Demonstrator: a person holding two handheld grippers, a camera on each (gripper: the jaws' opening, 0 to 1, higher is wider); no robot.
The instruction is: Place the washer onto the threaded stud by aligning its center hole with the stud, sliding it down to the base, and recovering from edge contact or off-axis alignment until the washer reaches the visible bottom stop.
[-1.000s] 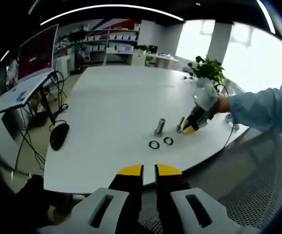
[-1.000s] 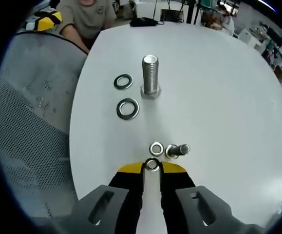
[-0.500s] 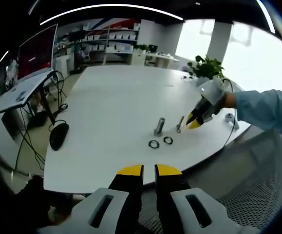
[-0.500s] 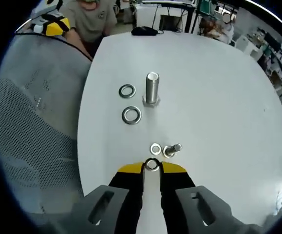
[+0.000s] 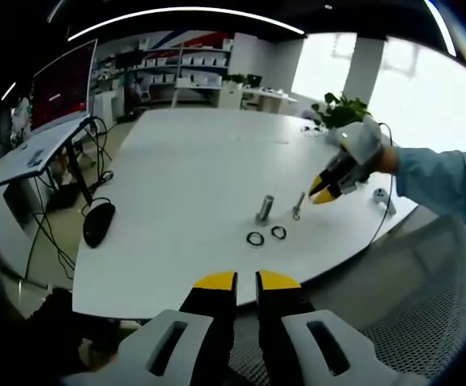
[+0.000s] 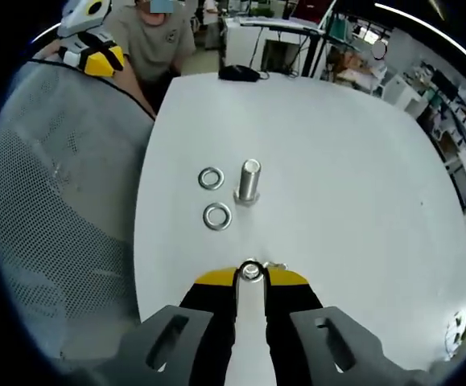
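- Left gripper view: left hand-held gripper (image 5: 246, 281) sits low off the near desk (image 5: 184, 161) edge, jaws pressed nearly together, holding nothing. Big stud (image 5: 264, 209) stands upright mid-desk, two washers (image 5: 265, 236) flat just in front. Right hand-held gripper (image 5: 327, 190) hangs above the desk to the right of the stud, by a small bolt (image 5: 297, 206).
- Right gripper view: right hand-held gripper pinches a small washer (image 6: 251, 271) at its tips. Stud (image 6: 248, 180) lies straight ahead, well apart, axis vertical; two loose washers just left of it. Right is far nearer; washer must travel forward, go flat, hole over stud top.
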